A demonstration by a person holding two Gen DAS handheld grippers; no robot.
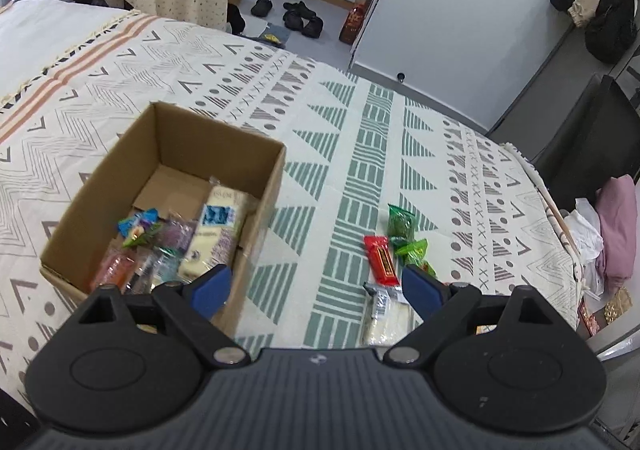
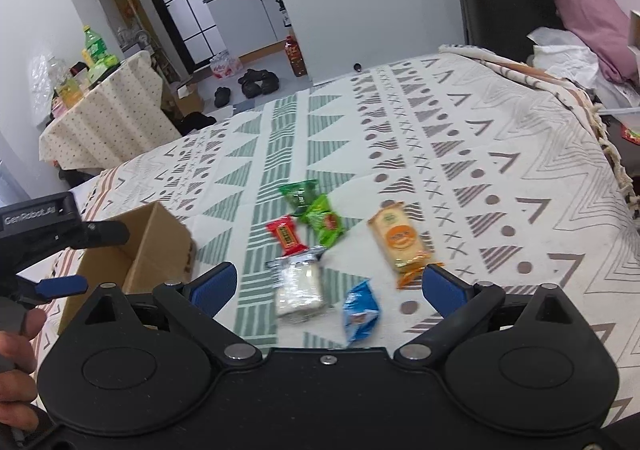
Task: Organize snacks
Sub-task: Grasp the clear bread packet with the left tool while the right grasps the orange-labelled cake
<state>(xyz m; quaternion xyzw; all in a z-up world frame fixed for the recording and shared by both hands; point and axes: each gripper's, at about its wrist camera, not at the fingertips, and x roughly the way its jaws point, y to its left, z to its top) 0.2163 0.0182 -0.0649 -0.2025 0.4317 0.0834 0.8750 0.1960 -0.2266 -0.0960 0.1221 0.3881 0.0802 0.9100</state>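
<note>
Red snack bar [image 2: 286, 236] lies lengthwise pointing away.

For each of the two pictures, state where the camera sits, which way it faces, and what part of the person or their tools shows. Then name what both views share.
Left wrist: on the left gripper, tilted down at the cardboard box on the bedspread; open jaws.
Right wrist: on the right gripper, tilted down at loose snacks; a hand shows.
Shared: red packet, box.
</note>
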